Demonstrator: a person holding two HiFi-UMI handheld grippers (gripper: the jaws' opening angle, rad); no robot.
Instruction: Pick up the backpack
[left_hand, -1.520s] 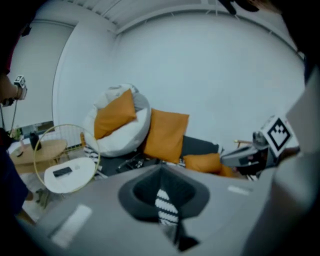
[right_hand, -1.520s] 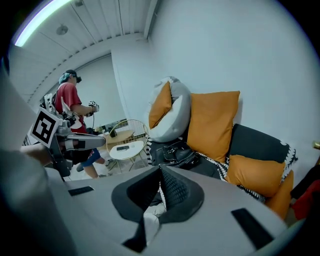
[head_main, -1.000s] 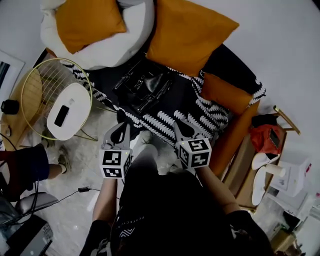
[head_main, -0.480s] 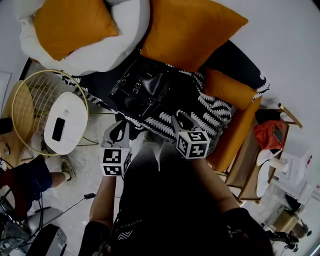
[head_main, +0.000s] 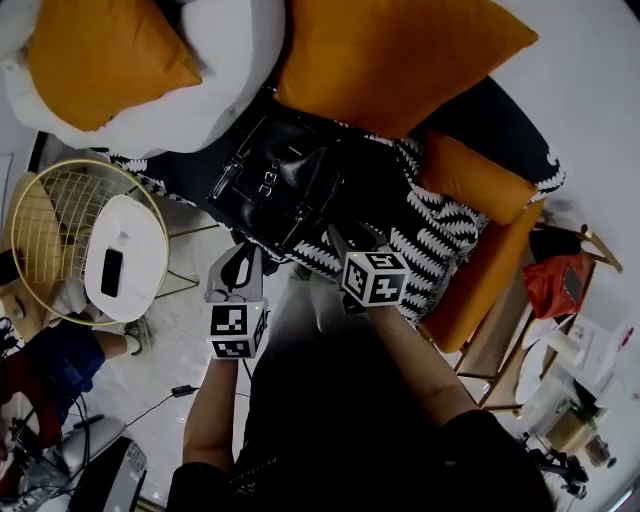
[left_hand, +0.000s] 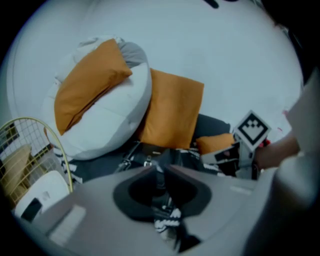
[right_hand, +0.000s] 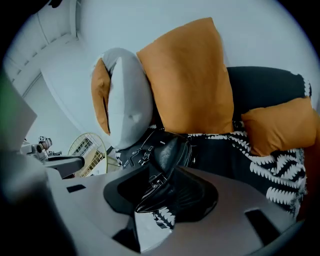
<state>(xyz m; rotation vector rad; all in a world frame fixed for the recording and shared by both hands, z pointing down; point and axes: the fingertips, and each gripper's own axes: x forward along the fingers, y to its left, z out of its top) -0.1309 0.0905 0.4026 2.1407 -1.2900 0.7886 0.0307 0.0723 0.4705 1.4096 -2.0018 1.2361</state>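
Jaws of the right gripper (head_main: 337, 236), just opening, grip nothing at the backpack (head_main: 280, 175); left gripper (head_main: 240, 254) jaws press together.

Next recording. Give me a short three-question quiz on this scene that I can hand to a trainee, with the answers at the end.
1. Multiple choice: what does the backpack lie on?
A) the floor
B) the sofa seat
C) a desk
2. True or false: an orange cushion leans just behind the backpack.
3. Fill in: in the head view, the wire table stands at the picture's ____ of the backpack.

Key: 1 B. 2 true. 3 left.
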